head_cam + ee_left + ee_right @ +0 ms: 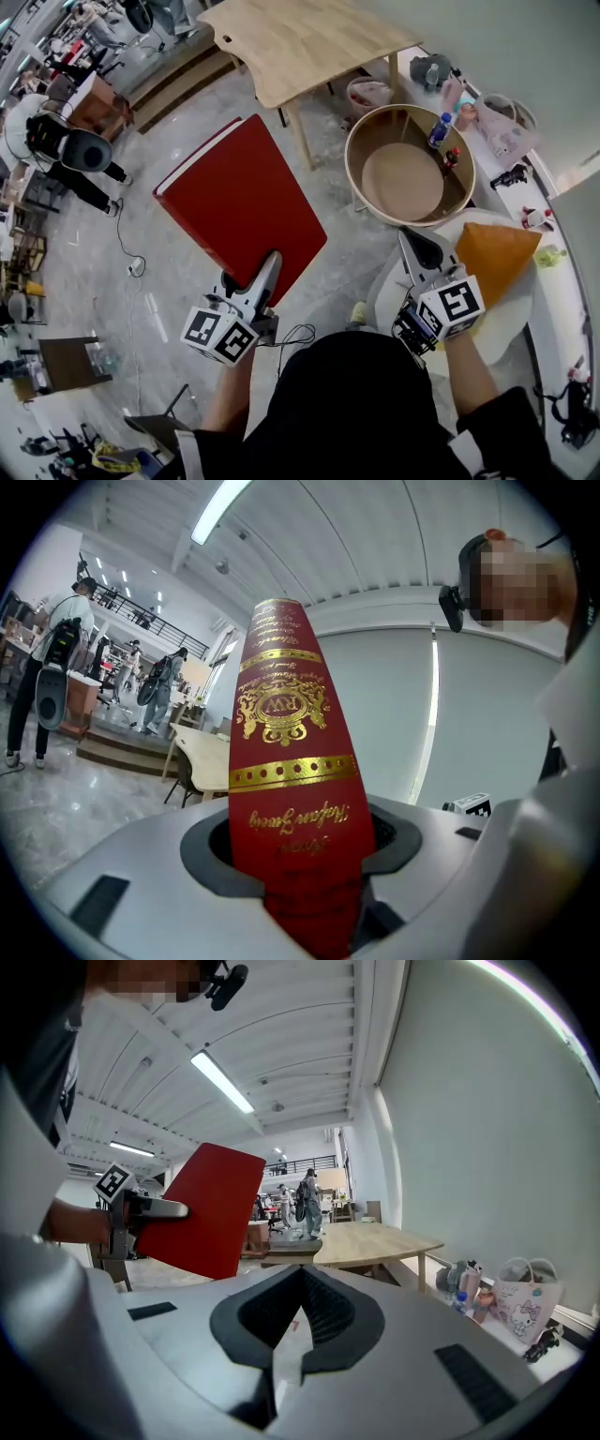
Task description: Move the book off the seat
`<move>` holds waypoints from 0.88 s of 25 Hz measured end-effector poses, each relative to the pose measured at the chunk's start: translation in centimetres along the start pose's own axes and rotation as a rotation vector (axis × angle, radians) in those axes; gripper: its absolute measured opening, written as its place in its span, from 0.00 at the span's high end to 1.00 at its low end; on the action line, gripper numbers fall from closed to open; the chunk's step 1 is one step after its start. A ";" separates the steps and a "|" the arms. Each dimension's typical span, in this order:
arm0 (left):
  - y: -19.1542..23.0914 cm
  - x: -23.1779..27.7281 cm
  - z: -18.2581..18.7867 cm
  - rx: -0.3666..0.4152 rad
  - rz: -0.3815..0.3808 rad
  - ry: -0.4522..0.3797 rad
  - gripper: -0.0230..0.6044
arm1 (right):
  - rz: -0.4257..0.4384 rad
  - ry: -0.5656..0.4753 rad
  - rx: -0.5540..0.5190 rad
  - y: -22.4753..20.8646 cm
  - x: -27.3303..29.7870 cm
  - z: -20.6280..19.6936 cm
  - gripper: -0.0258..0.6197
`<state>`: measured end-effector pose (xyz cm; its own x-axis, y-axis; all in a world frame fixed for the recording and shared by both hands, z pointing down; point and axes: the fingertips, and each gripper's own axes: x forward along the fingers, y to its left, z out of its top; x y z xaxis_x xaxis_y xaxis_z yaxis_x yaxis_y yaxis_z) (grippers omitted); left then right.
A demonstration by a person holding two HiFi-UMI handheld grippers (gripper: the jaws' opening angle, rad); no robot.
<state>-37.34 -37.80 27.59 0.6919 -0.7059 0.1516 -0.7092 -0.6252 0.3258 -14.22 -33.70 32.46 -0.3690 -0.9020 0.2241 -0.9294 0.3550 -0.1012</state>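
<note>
At left, our left gripper (265, 272) is clamped on the lower edge of the red book (239, 202), held in the air above the floor. At right, our right gripper (418, 246), jaws together and empty, hovers at the white seat's (511, 319) edge, near an orange cushion (494, 255).

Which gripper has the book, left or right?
The left gripper: its jaws clamp the red book. The right gripper is shut, with nothing between its jaws.
</note>
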 end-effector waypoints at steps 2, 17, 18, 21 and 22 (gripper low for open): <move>-0.1 0.8 0.2 -0.001 -0.013 0.002 0.56 | -0.003 -0.007 -0.007 -0.6 0.1 0.0 0.95; 1.2 12.5 0.6 0.006 -0.191 0.086 0.56 | -0.183 0.006 0.034 -7.7 2.9 1.0 0.95; 1.5 13.7 0.7 0.008 -0.206 0.095 0.56 | -0.202 0.009 0.041 -8.3 3.4 1.2 0.95; 2.4 17.2 1.1 0.008 -0.250 0.122 0.56 | -0.246 0.017 0.055 -10.2 5.0 1.6 0.95; 2.7 18.4 1.4 0.010 -0.263 0.127 0.56 | -0.259 0.020 0.059 -10.8 5.6 1.7 0.95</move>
<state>-26.69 -52.98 29.93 0.8634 -0.4719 0.1787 -0.5037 -0.7850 0.3606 -6.17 -42.99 33.14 -0.1201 -0.9557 0.2688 -0.9907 0.0978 -0.0947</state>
